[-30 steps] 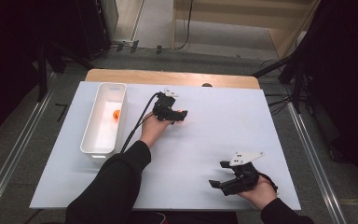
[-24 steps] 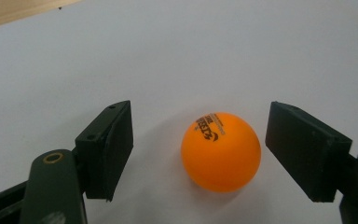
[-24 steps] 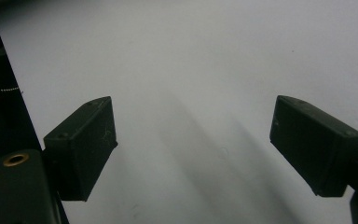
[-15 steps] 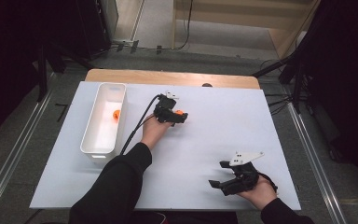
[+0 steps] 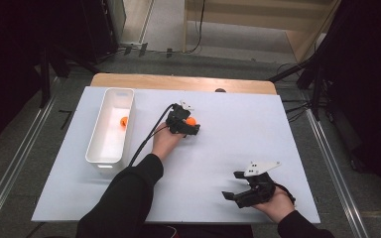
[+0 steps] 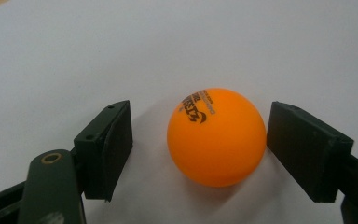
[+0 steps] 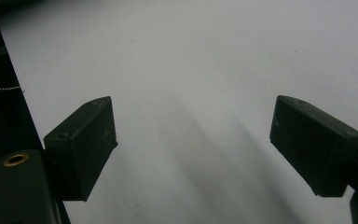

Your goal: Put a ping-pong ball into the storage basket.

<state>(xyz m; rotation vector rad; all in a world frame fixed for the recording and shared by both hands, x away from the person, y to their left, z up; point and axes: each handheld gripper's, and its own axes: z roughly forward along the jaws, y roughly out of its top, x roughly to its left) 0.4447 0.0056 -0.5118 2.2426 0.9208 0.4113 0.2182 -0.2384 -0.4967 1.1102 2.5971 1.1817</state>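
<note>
Looking along your left gripper, you see an orange ball that lies on the white table surface between the two black pads. The jaws stand apart: the pad on the left side of that view has a clear strip of white surface between itself and the ball, and the pad on the right side is very near to the ball, but a thin gap seems to remain, so nothing is pinched. The ball carries black printed letters on its upper part.

From the high view, your left gripper is just beside the right wall of the white bin, at about the middle of the bin's length, and the orange ball shows at its tip. Inside the bin, toward its far end, lies a second orange ball. The black cable runs from this gripper back along the bin's right wall to your sleeve.

Your right gripper rests well apart from the bin, near the front right corner of the table. Its jaws are spread wide, and in the right gripper view only bare white surface lies between them.
</note>
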